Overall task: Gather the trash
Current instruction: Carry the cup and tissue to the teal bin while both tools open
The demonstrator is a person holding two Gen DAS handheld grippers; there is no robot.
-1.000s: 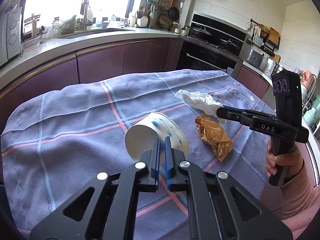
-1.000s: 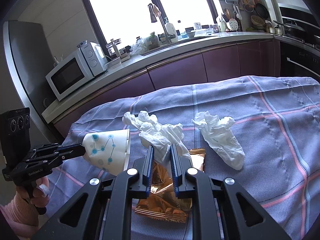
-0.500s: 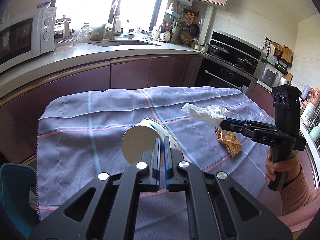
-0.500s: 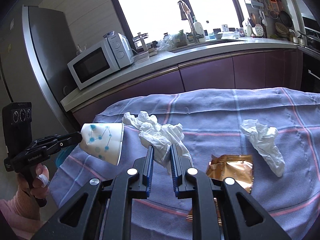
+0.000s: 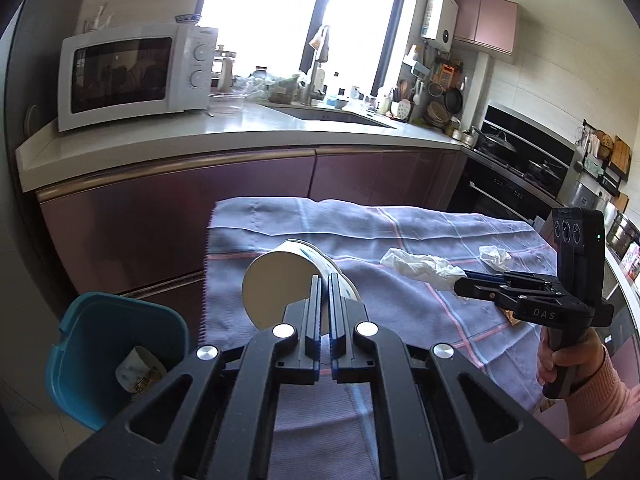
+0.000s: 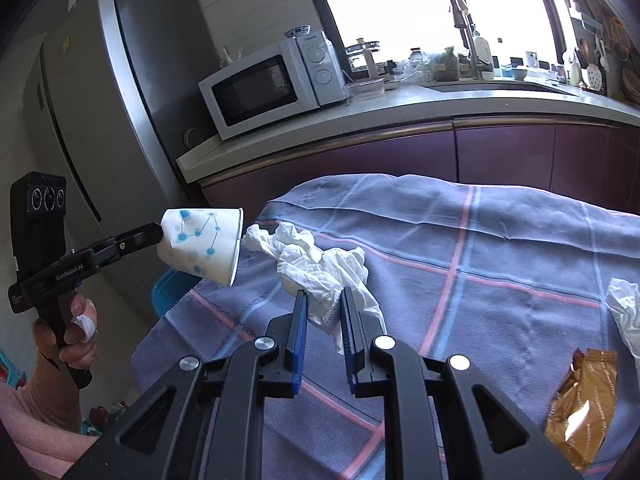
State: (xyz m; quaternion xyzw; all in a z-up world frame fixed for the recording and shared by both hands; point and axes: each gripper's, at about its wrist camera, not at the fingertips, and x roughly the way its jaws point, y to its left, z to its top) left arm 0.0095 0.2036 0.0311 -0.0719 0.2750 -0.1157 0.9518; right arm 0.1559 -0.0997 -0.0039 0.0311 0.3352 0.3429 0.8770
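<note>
White paper cup with blue dots hangs on its side in the air, its wall pinched between the left gripper's fingers, near the surface's left end above a teal bin. Another cup lies inside the bin. Beside the held cup, the right gripper's fingers clamp a crumpled white tissue. On the checked cloth lie a second tissue and a gold wrapper.
</note>
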